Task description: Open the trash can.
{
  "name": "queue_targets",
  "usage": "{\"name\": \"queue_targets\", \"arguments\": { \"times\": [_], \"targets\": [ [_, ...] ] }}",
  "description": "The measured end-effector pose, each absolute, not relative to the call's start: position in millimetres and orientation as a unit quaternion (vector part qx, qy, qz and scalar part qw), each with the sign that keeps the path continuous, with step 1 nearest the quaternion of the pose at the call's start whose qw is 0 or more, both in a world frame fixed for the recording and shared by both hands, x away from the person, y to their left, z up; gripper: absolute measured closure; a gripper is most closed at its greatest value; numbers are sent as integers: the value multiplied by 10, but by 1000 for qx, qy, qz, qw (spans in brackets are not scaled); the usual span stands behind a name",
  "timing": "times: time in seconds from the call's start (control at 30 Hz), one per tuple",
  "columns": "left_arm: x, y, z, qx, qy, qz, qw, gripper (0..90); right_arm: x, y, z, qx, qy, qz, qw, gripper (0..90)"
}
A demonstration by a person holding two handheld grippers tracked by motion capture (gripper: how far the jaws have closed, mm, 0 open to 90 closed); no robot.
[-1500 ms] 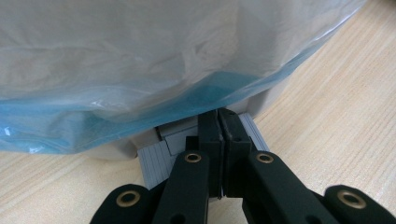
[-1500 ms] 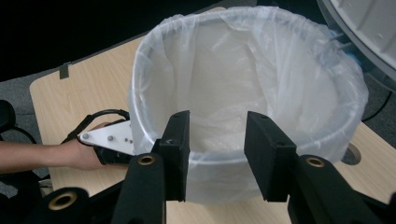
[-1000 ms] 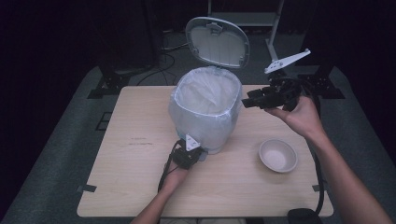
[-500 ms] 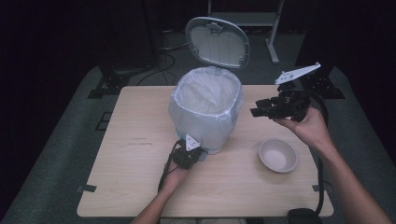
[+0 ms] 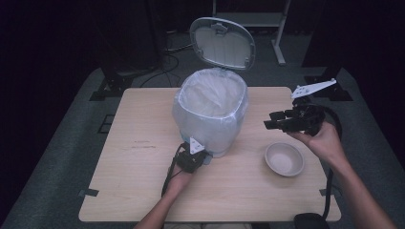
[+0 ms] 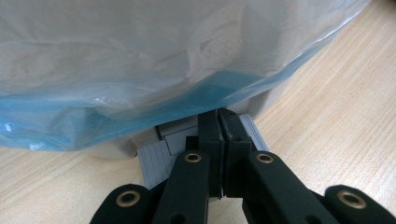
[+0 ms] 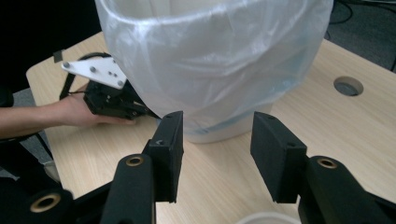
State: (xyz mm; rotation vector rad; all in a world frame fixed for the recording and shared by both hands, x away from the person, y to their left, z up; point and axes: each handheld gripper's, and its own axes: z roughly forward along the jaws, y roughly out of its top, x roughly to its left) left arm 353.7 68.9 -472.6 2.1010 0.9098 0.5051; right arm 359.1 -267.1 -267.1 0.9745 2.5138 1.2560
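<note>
Left gripper (image 5: pixel 193 160) at lower centre of the high view, jaws shut tight and pressed on the grey pedal (image 6: pixel 187 140) at the bin (image 5: pixel 210 112) foot, lid (image 5: pixel 223 43) standing open above. Right gripper (image 5: pixel 277 121) at right, empty jaws half wide and just opening, aimed left at the bin; bowl (image 5: pixel 284 159) directly below it, nearer that hand. Pale wood table (image 5: pixel 124 181), dark room.

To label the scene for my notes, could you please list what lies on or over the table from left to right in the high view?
Left gripper at the bin's foot → lined bin → bowl → right gripper, jaws apart and empty, just been opening.
</note>
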Motion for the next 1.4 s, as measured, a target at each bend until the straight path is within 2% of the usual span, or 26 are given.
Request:
{"name": "queue_targets", "arguments": {
  "times": [0.8,1.4],
  "targets": [
    [3542,690,-4728,825,360,197,390,893,3428,-3021,-3222,357,835,411,77,502],
    [3536,689,-4729,824,359,199,389,893,3331,-3136,-3631,366,831,412,71,484]
  ]
}}
